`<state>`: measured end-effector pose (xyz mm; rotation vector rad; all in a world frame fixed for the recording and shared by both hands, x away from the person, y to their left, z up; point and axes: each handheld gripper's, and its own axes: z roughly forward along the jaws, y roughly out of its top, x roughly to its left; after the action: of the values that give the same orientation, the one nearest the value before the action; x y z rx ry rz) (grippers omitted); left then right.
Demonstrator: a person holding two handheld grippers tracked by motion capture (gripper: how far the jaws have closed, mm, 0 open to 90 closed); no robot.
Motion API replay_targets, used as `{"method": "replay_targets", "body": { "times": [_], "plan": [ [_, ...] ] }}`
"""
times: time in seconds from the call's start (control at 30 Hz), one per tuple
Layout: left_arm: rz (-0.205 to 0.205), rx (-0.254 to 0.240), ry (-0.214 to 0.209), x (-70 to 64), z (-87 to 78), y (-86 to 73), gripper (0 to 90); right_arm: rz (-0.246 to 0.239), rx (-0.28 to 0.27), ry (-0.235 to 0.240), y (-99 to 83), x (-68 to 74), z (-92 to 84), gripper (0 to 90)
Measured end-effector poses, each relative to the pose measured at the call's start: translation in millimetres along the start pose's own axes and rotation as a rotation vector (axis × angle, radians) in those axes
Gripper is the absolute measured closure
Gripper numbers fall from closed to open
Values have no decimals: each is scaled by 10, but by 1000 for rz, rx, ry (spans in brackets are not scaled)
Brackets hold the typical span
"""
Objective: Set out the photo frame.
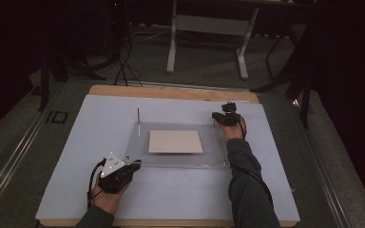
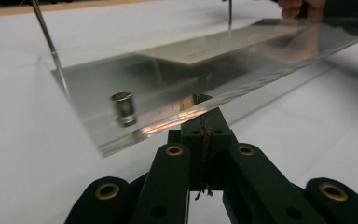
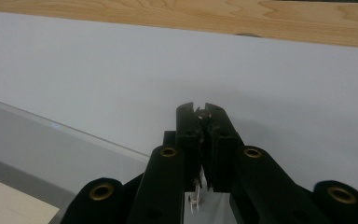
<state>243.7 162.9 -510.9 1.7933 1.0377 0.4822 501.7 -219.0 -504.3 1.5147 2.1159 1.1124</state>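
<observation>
My left gripper (image 1: 134, 165) has its jaws pressed together, with their tips tucked under the near edge of the clear plate (image 2: 242, 56), close to its near-left corner. In the left gripper view the plate's edge runs right over the tips, so I cannot tell for sure whether they nip the plate's edge or only sit against its underside. Just to the left of those jaws a short metal stud (image 2: 123, 108) pokes through the plate, and farther off a thin rod (image 2: 49, 44) stands up from it. A pale square sheet (image 1: 175, 141) lies on the middle of the plate, ahead of the jaws.

My right gripper (image 3: 199, 111) is at the plate's far-right corner, jaws closed tight on a thin metal pin (image 3: 196, 195) that runs down between them. Beyond the tips lies the white mat (image 3: 121, 60), then the wooden table edge (image 3: 205, 16).
</observation>
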Motion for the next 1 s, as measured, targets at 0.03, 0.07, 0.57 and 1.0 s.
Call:
{"method": "replay_targets", "body": {
  "times": [0.03, 0.07, 0.57, 1.0],
  "plan": [
    [7, -6, -7, -29, 20, 23, 898, 0, 1, 0, 1, -1, 0, 857],
    [7, -6, -7, -29, 20, 23, 898, 1, 3, 3, 3, -5, -1, 857],
    [59, -38, -20, -98, 76, 351, 897, 11, 46, 40, 78, -65, 25, 851],
    [116, -25, -30, -55, 131, 682, 895, -31, 70, 18, 110, -49, 20, 726]
  ]
}}
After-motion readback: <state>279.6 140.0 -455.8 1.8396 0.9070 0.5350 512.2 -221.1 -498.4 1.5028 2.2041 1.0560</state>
